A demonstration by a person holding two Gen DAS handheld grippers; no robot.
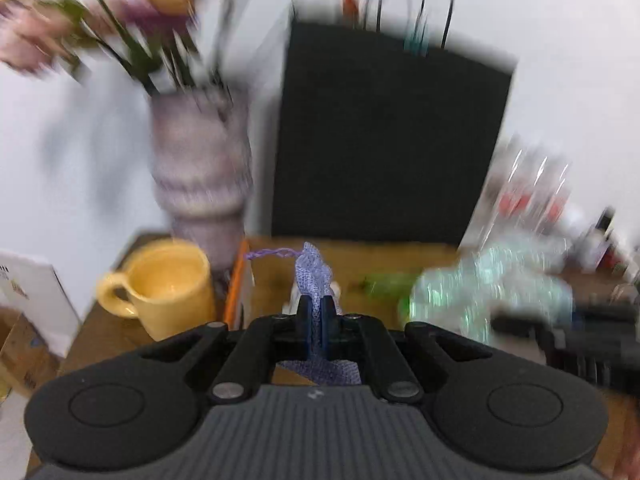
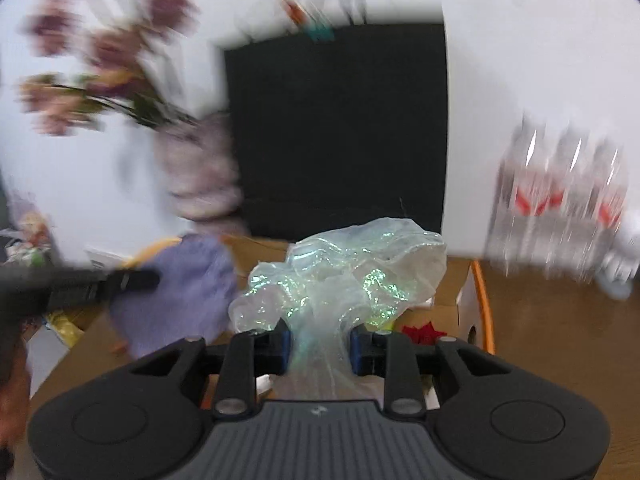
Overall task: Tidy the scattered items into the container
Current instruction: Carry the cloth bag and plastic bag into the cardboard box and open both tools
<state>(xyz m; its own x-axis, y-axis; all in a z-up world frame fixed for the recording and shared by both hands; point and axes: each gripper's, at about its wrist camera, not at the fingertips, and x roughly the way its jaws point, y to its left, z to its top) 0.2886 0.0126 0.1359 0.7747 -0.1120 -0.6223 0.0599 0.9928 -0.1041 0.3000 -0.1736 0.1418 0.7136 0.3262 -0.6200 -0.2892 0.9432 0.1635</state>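
Note:
My left gripper (image 1: 316, 304) is shut on a purple knitted cloth (image 1: 314, 272), which sticks up between its jaws with a loose thread. My right gripper (image 2: 320, 332) is shut on a crumpled iridescent plastic film (image 2: 352, 268) that fills the gap between its blue pads (image 2: 285, 344). Both are held over a cardboard box with an orange rim (image 2: 478, 284), whose near edge (image 1: 234, 292) also shows in the left wrist view. The left gripper (image 2: 120, 280) and its purple cloth (image 2: 176, 292) show blurred at the left of the right wrist view. A red item (image 2: 424, 334) lies inside the box.
A black paper bag (image 1: 388, 136) stands behind the box against the white wall. A ribbed vase (image 1: 200, 168) of flowers and a yellow mug (image 1: 168, 284) stand to the left. A wrapped pack of bottles (image 2: 560, 200) stands on the wooden table (image 2: 560, 340) to the right.

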